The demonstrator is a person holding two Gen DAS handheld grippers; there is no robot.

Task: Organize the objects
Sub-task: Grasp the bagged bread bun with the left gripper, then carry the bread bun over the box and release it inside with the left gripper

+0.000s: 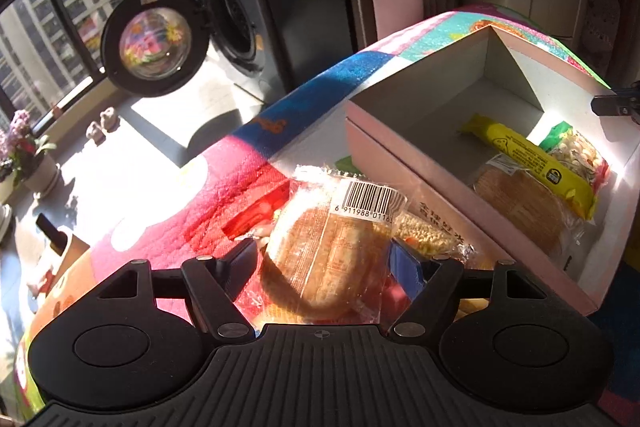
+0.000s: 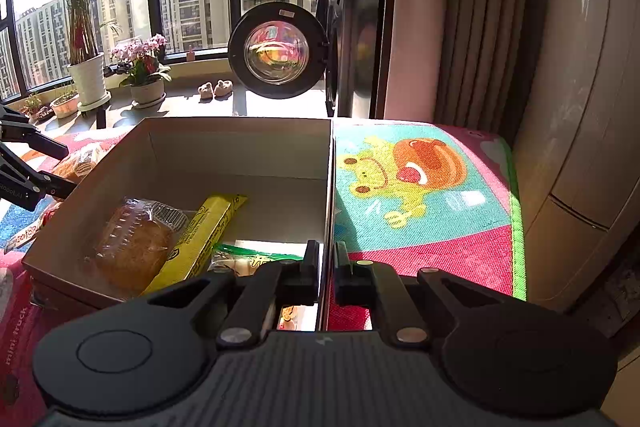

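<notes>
Bread packet | barcode end away | left claw grips it | right claw pinches box wall

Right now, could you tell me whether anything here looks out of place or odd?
Nothing is spilled or damaged. Several snack packets lie loose on the play mat outside the box, and behind it the washing machine door hangs open.

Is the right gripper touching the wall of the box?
Touching. The right wrist view shows the right gripper with its fingers closed on either side of the box wall, pinching the thin edge with no gap.
</notes>
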